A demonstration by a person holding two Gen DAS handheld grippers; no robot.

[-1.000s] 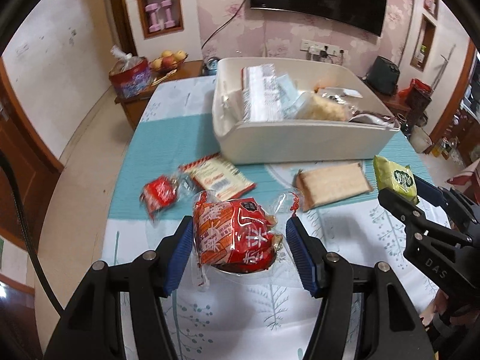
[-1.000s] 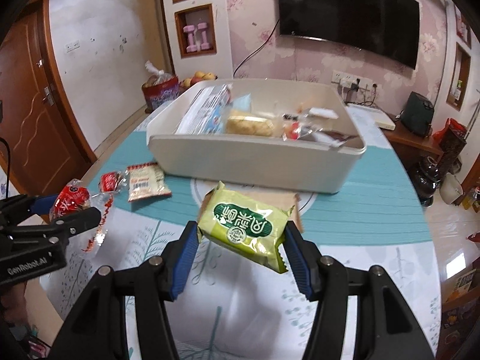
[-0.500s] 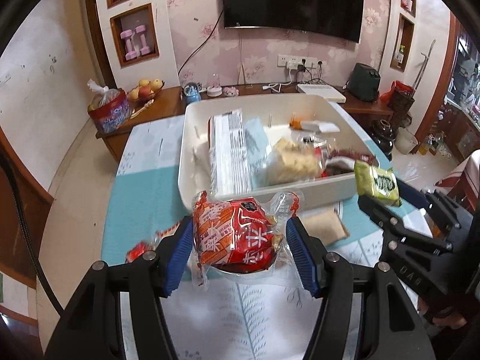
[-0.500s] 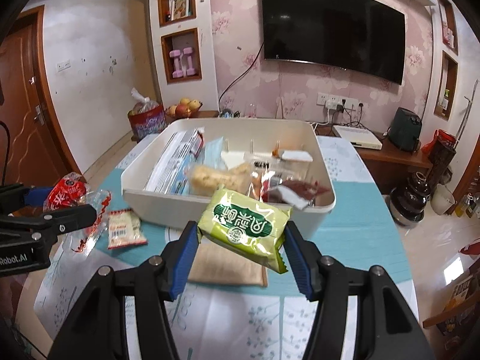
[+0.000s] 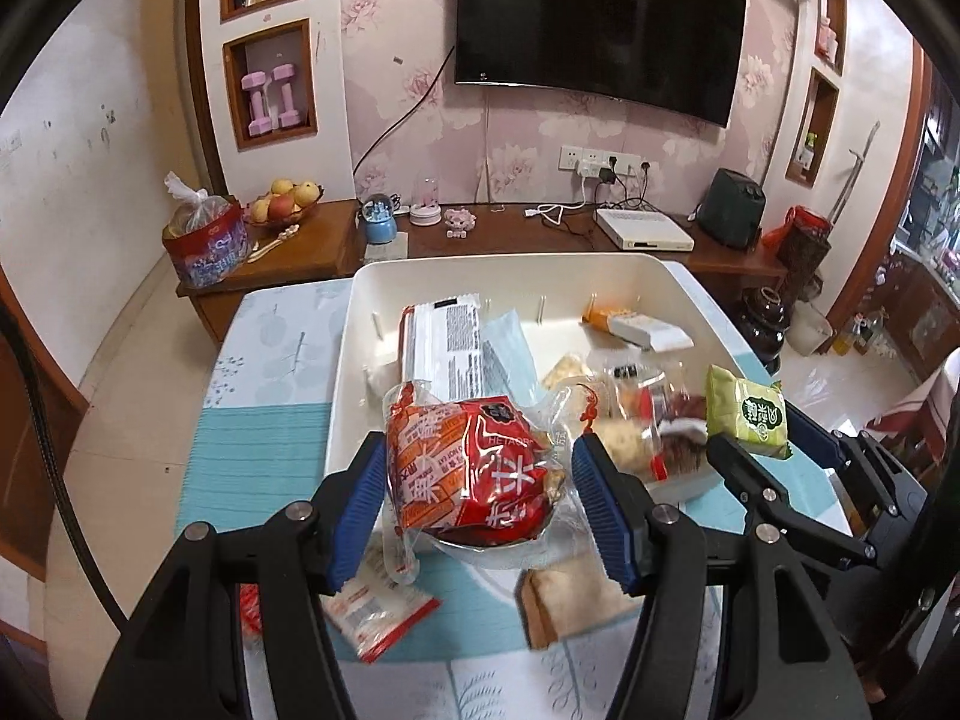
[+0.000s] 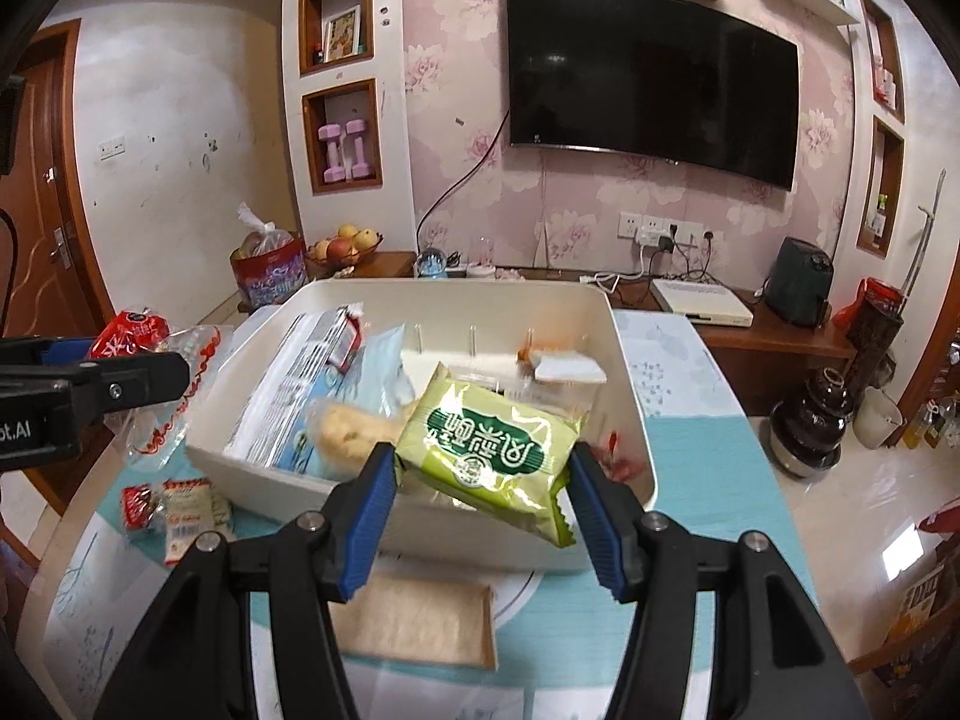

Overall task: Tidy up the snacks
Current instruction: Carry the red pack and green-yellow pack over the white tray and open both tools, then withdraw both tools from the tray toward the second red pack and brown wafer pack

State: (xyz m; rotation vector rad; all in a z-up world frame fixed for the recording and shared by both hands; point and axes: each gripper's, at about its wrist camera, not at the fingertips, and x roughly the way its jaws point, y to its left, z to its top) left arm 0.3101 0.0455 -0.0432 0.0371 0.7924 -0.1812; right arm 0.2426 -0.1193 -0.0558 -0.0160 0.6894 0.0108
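The red snack packet [image 5: 474, 468] is grasped by the left gripper [image 5: 474, 504] above the near rim of the white bin [image 5: 345, 372]. The green packet [image 6: 489, 450] is held by the right gripper [image 6: 480, 504], its long axis across the fingers, likewise just above the near wall; the bin lies directly ahead.

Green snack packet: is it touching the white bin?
Cannot tell. In the right wrist view the green snack packet, held in the right gripper, overlaps the white bin rim; no gap or contact shows.

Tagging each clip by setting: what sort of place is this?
Most likely a home living room: a wall-mounted TV, a wooden sideboard holding a fruit bowl, and pink dumbbells in a wall niche.
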